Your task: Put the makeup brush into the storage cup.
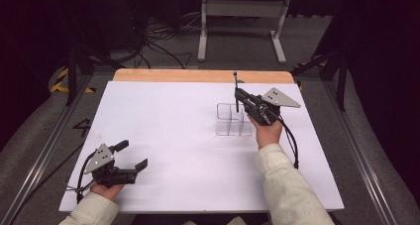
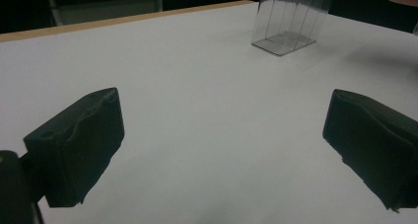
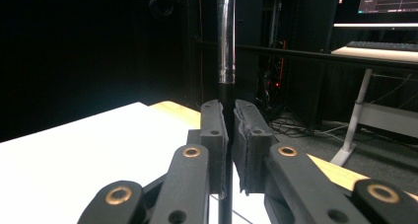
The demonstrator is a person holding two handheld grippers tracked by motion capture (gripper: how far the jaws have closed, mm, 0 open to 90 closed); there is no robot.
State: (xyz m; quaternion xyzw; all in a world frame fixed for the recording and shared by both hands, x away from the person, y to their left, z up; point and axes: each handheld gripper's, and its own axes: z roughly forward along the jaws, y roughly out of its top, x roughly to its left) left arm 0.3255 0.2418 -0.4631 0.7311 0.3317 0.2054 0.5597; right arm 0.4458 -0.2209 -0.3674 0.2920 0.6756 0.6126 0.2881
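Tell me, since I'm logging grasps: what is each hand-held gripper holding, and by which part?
Right hand-held gripper clamps a thin upright pen along its dark shaft, below the clear end. Left hand-held gripper holds nothing.

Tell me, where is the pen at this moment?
In the high view the pen stands upright in the right gripper, right of the table's middle, its lower end over the clear box; the right gripper view shows the jaws shut on it.
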